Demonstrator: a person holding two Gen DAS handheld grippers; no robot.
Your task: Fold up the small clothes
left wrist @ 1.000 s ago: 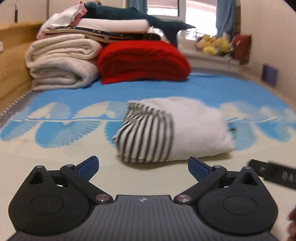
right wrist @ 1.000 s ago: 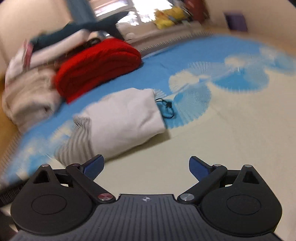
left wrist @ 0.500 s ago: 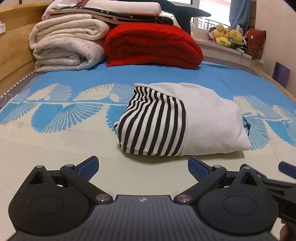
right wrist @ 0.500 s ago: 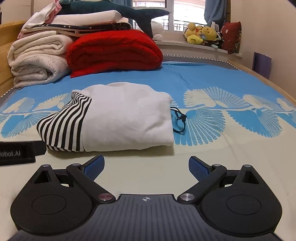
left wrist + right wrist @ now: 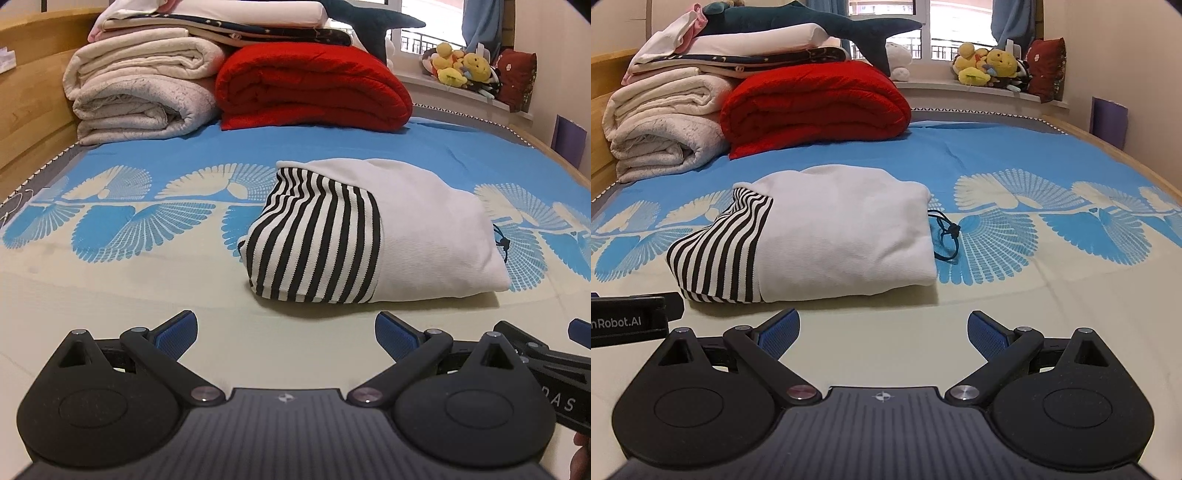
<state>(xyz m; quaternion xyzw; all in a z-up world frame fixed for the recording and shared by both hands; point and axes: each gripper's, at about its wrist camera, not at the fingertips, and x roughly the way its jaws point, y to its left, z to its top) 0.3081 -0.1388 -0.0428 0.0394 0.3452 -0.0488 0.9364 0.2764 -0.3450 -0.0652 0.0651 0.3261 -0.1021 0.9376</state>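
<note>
White folded garment (image 5: 424,236) with striped end on blue patterned sheet (image 5: 332,151), left gripper (image 5: 284,334) and right gripper (image 5: 882,332) spread wide, empty, just short of it

The folded garment (image 5: 424,236) is white, with a black-and-white striped part (image 5: 317,247) at its left end and a dark blue cord (image 5: 947,236) at its right. The bed sheet (image 5: 147,229) is bright blue far off and cream nearer, printed with cream and blue fan shapes. At the far left lie cream blankets (image 5: 140,96); right of them a red quilt (image 5: 314,88). A dark teal plush shark (image 5: 820,22) lies on top. Yellow plush toys (image 5: 986,62) sit far right. Each hand-held gripper is black with blue finger pads (image 5: 177,332).
</note>
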